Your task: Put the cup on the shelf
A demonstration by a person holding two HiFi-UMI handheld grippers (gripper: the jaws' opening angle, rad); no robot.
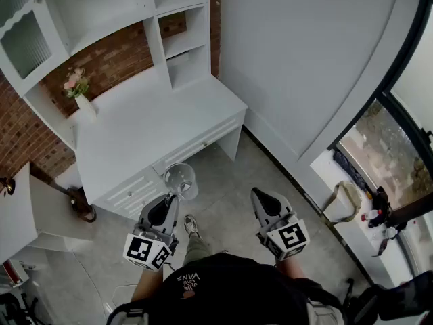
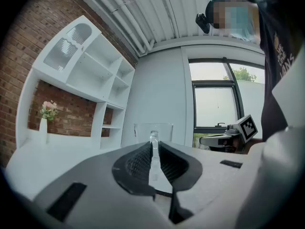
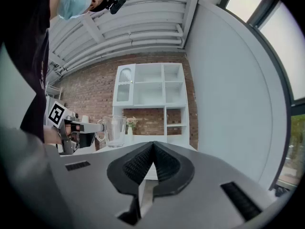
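Observation:
A clear glass cup [image 1: 181, 180] with a handle hangs in the air just in front of the white desk [image 1: 135, 134]. My left gripper [image 1: 174, 198] is shut on its handle, which shows as a clear strip pinched between the pads [image 2: 143, 163] in the left gripper view, with the cup body [image 2: 153, 130] beyond. The white shelf unit [image 1: 169, 39] stands on the desk against the brick wall. My right gripper [image 1: 260, 195] hovers to the right, shut with nothing in it; its view shows the jaws [image 3: 153, 144] closed and the cup [image 3: 116, 130] off to the left.
A white vase with pink flowers [image 1: 82, 97] stands on the desk's left part. Drawers [image 1: 135, 191] face me under the desk. A low white table [image 1: 27, 215] sits at the left. A window sill with a bag [image 1: 345, 202] runs along the right.

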